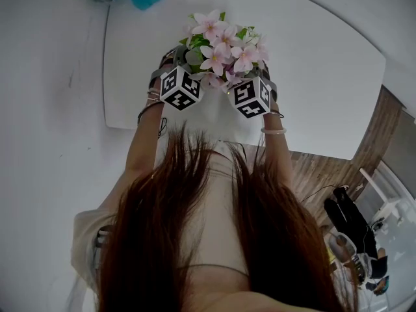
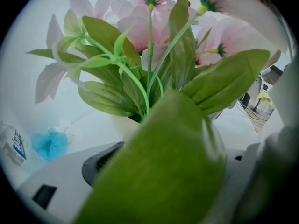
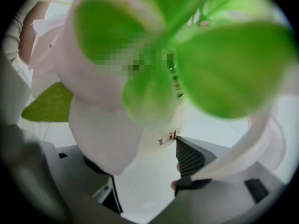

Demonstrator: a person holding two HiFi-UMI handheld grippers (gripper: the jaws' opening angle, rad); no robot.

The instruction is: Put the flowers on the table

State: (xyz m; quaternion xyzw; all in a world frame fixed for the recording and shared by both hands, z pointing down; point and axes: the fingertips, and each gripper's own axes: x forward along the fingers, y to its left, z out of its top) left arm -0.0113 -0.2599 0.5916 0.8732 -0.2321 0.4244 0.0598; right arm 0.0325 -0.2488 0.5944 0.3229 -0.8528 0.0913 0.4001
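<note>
Crowding both views, flowers (image 1: 224, 41) half-hiding left gripper (image 2: 182, 160), right gripper (image 3: 142, 164), both spread.

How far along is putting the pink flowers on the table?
Done: the white pot of pink flowers is already over the white table. In hand: the left gripper and right gripper flank it, and the right one's pad touches the pot. Left: setting it down and letting go. Whether it rests there yet can't be told.
</note>
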